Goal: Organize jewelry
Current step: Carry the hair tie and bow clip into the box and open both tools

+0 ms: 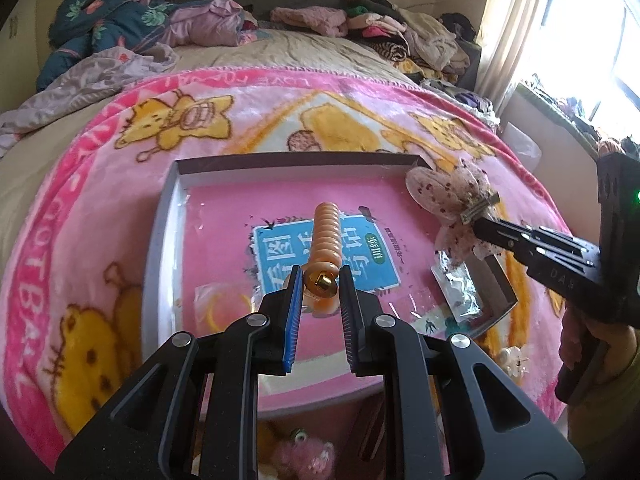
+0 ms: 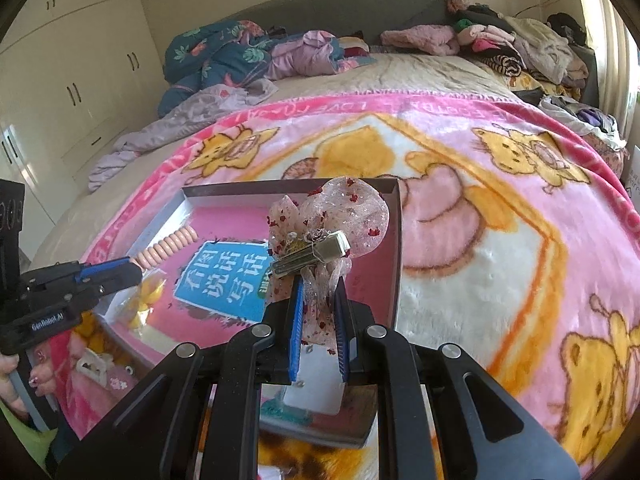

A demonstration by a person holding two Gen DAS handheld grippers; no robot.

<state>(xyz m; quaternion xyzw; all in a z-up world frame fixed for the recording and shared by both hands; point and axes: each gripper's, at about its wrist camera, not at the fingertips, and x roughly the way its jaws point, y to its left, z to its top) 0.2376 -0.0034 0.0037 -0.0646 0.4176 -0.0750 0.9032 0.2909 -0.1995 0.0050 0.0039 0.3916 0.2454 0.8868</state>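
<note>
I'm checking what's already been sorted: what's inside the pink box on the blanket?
Inside the pink box lie a bagged yellow item and a clear packet near its right edge. The grippers and what they hold hide part of the floor.

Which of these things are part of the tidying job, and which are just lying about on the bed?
Part of the job:
- left gripper, shut on coiled hair tie
- right gripper, shut on bow hair clip
- shallow box
- small bagged items inside it

Lying about:
- cartoon blanket
- piled clothes
- rumpled bedding
</note>
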